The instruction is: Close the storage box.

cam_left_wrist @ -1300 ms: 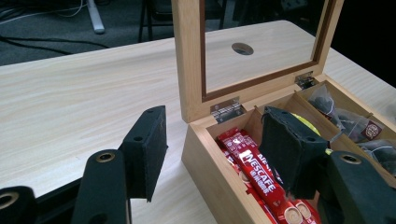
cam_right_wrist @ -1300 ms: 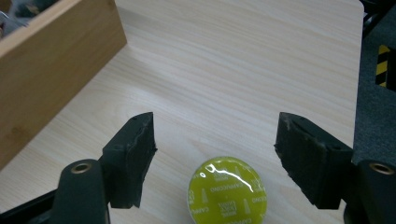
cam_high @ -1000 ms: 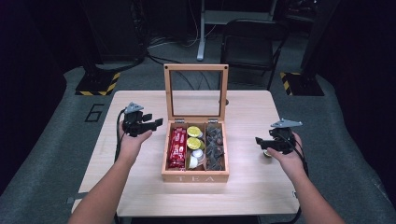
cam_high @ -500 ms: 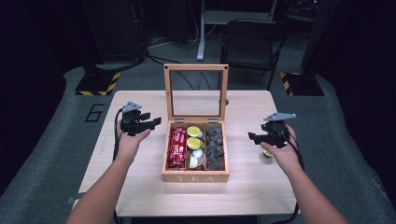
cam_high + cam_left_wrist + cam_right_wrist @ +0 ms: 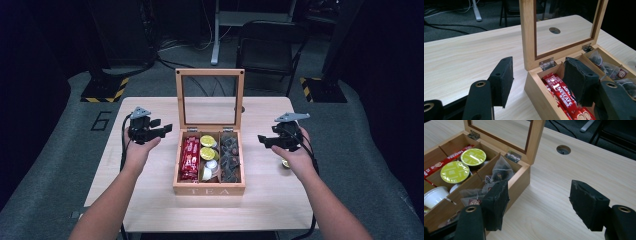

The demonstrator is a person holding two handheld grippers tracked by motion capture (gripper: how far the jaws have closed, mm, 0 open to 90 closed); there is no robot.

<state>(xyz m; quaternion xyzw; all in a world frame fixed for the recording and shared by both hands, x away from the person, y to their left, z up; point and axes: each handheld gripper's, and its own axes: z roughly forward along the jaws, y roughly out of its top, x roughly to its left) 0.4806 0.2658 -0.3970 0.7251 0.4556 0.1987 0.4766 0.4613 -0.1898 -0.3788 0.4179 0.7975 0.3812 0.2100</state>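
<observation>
A wooden tea box [image 5: 209, 189] stands mid-table with its glass lid [image 5: 210, 97] upright. It holds red coffee sticks [image 5: 190, 157] on the left, green-topped capsules [image 5: 207, 147] in the middle and tea bags [image 5: 230, 157] on the right. My left gripper [image 5: 167, 129] hovers left of the box, open and empty; in the left gripper view its jaws [image 5: 539, 72] frame the box's near corner and the sticks [image 5: 562, 96]. My right gripper [image 5: 261, 139] hovers right of the box, open and empty [image 5: 541, 200]. A small green capsule [image 5: 285, 163] lies on the table under the right hand.
The light wooden table [image 5: 150, 200] has a round cable hole [image 5: 242, 109] behind the lid. Past its far edge stand a dark chair [image 5: 265, 45] and a desk leg [image 5: 216, 35]. Yellow-black floor markings [image 5: 105, 92] lie at both sides.
My right hand has risen and moved left toward the box, uncovering the small capsule on the table. The left hand has stayed where it was.
</observation>
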